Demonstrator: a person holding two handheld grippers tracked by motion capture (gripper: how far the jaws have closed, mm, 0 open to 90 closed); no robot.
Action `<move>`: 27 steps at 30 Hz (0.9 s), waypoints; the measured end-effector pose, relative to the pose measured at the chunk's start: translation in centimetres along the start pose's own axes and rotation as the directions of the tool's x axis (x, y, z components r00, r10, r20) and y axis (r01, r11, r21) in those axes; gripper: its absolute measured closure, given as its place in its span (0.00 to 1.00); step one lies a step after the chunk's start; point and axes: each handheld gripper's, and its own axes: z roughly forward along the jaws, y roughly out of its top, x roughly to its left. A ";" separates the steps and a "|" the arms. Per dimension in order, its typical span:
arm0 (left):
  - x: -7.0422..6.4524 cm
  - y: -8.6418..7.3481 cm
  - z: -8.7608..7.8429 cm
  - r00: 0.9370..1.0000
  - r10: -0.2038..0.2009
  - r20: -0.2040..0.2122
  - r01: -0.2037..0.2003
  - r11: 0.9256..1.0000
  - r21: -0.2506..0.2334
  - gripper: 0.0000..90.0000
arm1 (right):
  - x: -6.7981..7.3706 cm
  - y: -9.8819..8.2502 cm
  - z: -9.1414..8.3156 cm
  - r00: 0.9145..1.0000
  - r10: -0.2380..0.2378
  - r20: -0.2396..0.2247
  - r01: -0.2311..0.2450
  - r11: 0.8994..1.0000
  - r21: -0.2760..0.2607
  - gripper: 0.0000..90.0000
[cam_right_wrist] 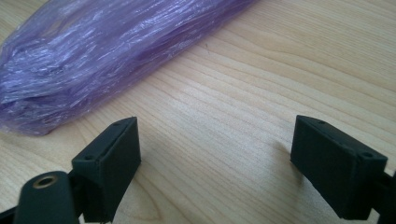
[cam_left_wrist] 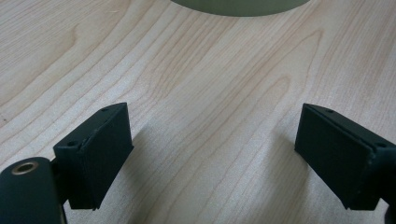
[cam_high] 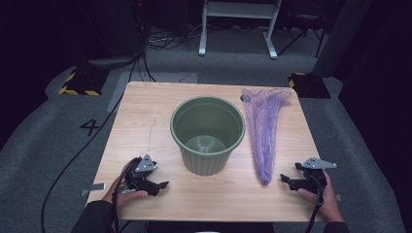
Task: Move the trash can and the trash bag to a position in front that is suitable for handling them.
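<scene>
Looks like the start: nothing picked up yet. Work in hand, judging by the layout, is prob. lining the green bin point(cam_high: 207, 133) w/ the purple plastic bag point(cam_high: 263, 133).

Left gripper point(cam_high: 164, 185) rests near the table's point(cam_high: 145, 111) front-left corner, jaws spread wide, nothing between them; its own view has bare wood between the pads and the bin's base at the top edge. Right gripper point(cam_high: 283, 179) sits near the front-right corner, also released and empty, pointing toward the bag's narrow end, just beside it but not touching. In the right gripper view the bag point(cam_right_wrist: 93, 56) lies up and left of the jaws.

Bag: thin, translucent, crinkly film, bunched into a long tapered strip running from the back-right corner toward the front edge, flared at the far end, pinched at the near end. Soft and slippery, so likely to slide or bunch when pinched.

Bin: rigid plastic, round, tapered, ribbed lower wall, upright and empty, at the table's centre, just left of the bag.

Next move, as I judge it: right gripper swings a bit left and closes on the bag's near tip; needs a low, flat pinch against the wood.
</scene>
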 end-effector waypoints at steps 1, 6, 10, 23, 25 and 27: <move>0.0 0.0 0.0 1.000 0.003 0.000 -0.003 1.000 0.001 0.12 | 0.0 0.0 0.0 1.000 -0.001 0.000 0.001 1.000 0.000 0.18; 0.0 0.0 0.0 1.000 0.002 -0.002 -0.002 1.000 0.001 0.12 | 0.0 0.0 0.0 1.000 -0.003 -0.001 0.003 1.000 0.000 0.17; -0.1 -0.1 -0.1 1.000 0.002 -0.002 -0.002 1.000 -0.001 0.12 | 0.0 0.0 0.0 1.000 -0.002 0.000 0.002 1.000 0.001 0.17; -0.1 -0.1 -0.1 1.000 0.003 -0.002 -0.003 1.000 0.000 0.12 | -0.1 0.0 -0.2 1.000 -0.002 -0.001 0.002 1.000 -0.019 0.18; -0.1 -0.1 -0.1 1.000 0.002 -0.002 -0.002 1.000 -0.001 0.12 | -0.2 0.0 -0.3 1.000 0.009 -0.004 -0.009 0.999 -0.034 0.18; -0.1 -0.1 -0.1 1.000 0.003 -0.001 -0.003 1.000 0.000 0.12 | -0.3 0.1 -0.5 1.000 0.015 -0.002 -0.016 0.999 -0.044 0.18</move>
